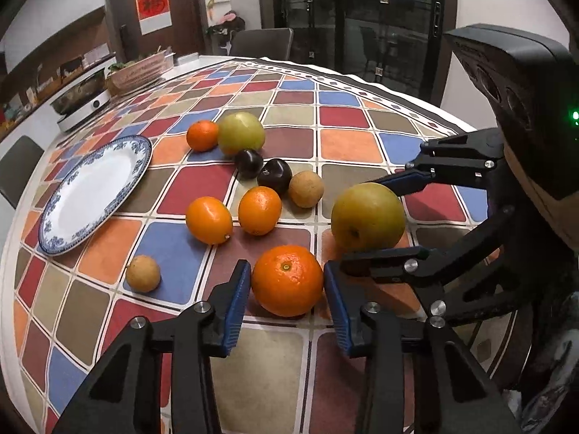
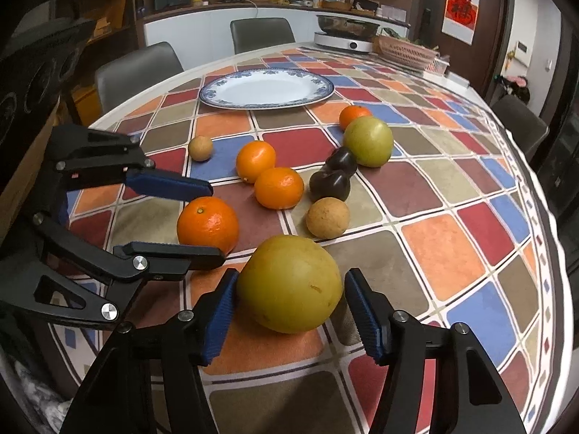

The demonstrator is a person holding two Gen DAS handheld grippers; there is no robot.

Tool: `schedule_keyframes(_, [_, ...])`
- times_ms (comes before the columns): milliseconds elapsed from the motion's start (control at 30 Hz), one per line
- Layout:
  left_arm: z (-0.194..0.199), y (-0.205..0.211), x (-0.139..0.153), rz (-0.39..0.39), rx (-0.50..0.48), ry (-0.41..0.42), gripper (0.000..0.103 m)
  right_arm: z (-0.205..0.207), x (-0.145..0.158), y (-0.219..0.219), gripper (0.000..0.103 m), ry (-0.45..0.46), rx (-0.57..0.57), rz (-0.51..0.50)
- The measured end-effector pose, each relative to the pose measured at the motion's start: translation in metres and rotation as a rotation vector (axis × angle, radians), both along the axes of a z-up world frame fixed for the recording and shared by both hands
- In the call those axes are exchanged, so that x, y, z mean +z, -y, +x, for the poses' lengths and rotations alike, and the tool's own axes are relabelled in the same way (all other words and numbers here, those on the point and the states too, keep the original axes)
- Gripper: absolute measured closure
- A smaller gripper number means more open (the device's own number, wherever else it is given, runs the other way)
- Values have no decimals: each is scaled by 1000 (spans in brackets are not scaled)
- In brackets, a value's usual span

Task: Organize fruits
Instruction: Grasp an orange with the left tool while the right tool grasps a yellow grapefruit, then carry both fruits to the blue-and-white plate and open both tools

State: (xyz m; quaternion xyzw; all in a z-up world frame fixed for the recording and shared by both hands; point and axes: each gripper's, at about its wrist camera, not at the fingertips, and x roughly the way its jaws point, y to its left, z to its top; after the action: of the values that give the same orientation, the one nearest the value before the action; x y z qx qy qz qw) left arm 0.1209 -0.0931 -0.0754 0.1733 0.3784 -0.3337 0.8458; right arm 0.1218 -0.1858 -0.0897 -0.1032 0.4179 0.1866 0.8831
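My left gripper (image 1: pixel 287 289) is shut on a large orange (image 1: pixel 287 280) on the tablecloth, both blue pads against its sides; the right wrist view shows that orange (image 2: pixel 208 224) between the left gripper's (image 2: pixel 217 221) fingers. My right gripper (image 2: pixel 291 289) straddles a big yellow-green pear (image 2: pixel 289 284): the left pad touches it and a sliver of gap shows at the right pad. A blue-rimmed white plate (image 1: pixel 141 152) lies empty at the left. Between the plate and the grippers lie loose oranges (image 1: pixel 209 220), two dark plums (image 1: pixel 275 175), brown round fruits (image 1: pixel 305 188) and a second green pear (image 1: pixel 240 133).
An induction cooker (image 2: pixel 343 41) with a pot and a woven basket (image 2: pixel 405 52) stand at the table's far end. Grey chairs (image 2: pixel 262 34) ring the table. The table edge runs close behind the right gripper. A small brown fruit (image 1: pixel 143 273) lies alone near the plate.
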Motion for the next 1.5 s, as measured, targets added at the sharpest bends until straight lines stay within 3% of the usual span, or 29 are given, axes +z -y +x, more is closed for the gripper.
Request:
schedule_keyframes(100, [-1,-3,1,-11,42,-7,62,1,0,1,50,-14,-4,26])
schedule_keyframes(300, [-5,-12,4,-40,128,-24,62,1,0,4,50,-24,-42,62])
schedule_keyframes(533, [-15,-25,20,-65,205,18,62,-5,9,1,50,-2,-71,83])
schedule_keyframes(1100, [-25,-61,43,-127,355,42,62,-12,41,-25,50,67,-52,90])
schedule_keyframes(1500, [-2,-89,74,-129,465,112,62,17,79,-50,50,132,-21,124])
